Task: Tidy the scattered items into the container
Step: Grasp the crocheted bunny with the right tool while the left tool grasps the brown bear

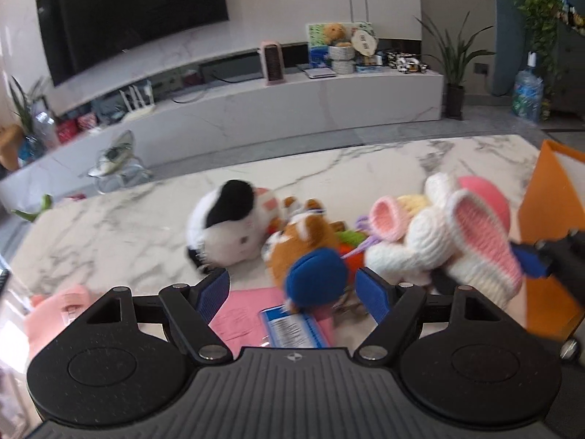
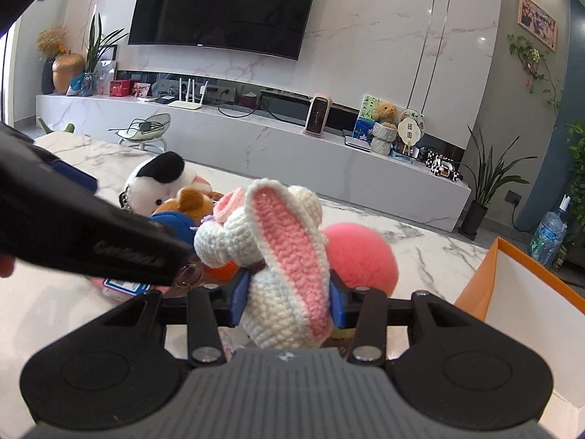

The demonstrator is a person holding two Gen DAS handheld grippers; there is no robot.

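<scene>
**On the marble table: crocheted rabbit in the right claw, bin waiting at the edge**

Across the marble table (image 1: 128,226) a heap of soft toys lies scattered, and at its right edge stands the orange container (image 2: 475,292), open-topped with a pale inside wall. It sits just beside the pile, near the right gripper.

Largest of the toys is a black-and-white plush (image 1: 226,226), with a brown plush in a blue cap (image 1: 310,252) leaning against it. A round pink ball of fluff (image 2: 360,252) rests behind the crocheted rabbit (image 2: 289,267), and a flat pink sheet (image 1: 245,311) with a small blue-printed packet (image 1: 292,329) lies nearest the left wrist camera.

The right gripper (image 2: 289,305) has its blue pads pressed against the rabbit's lower body from either side, the jaws at a middling width, so it holds the toy. The left gripper (image 1: 292,292) stands wide apart with nothing pinched; the blue cap shows between its fingers but the pads do not touch it.

I judge the rabbit light, squashy and rough-knit, so it should not slip, yet its long pink-lined ear will flop. The stuffed body is the sound place to grip, as now; an ear alone would stretch and swing. Nothing here looks fragile.
</scene>
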